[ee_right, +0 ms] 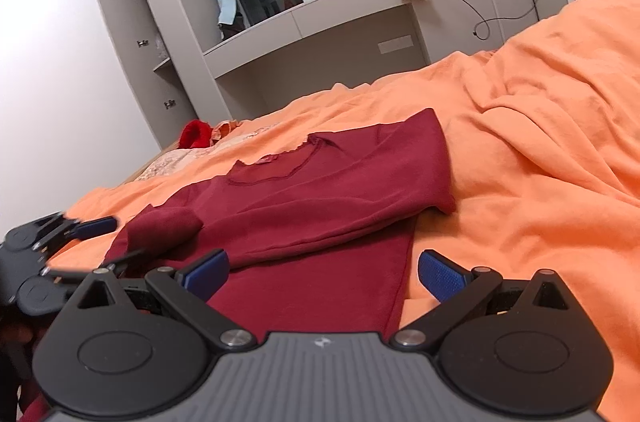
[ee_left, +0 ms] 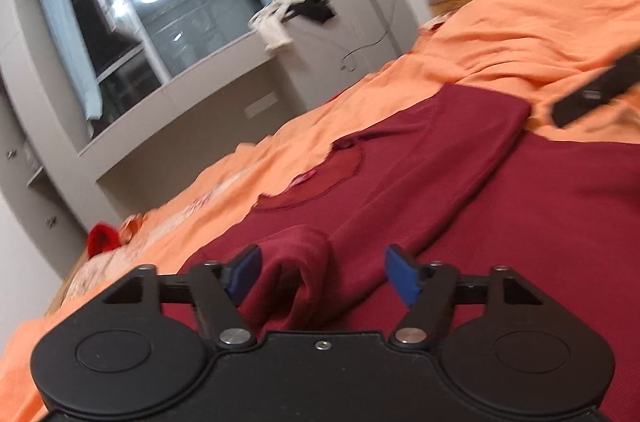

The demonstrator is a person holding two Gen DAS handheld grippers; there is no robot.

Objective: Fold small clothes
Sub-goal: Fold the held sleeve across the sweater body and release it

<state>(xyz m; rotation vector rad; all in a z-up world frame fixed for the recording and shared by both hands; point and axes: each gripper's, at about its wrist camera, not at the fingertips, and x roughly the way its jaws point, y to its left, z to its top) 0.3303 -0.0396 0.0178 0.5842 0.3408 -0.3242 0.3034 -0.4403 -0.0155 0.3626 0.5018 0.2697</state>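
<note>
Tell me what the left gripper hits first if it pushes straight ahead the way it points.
Probably the bunched sleeve cuff of the maroon shirt, lying between the open left gripper fingers; depth is hard to judge.

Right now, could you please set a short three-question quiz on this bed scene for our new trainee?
1. True or false: the left tool is clamped shut on the dark red shirt.
2. Which covers the bed under the shirt? A) grey blanket B) orange sheet C) white towel
3. Fill in: one shirt sleeve lies folded across the shirt's ____.

Key:
1. False: its pads stand apart, with the sleeve cuff lying loose between them.
2. B
3. body; the sleeve crosses the torso toward the left tool.
</note>
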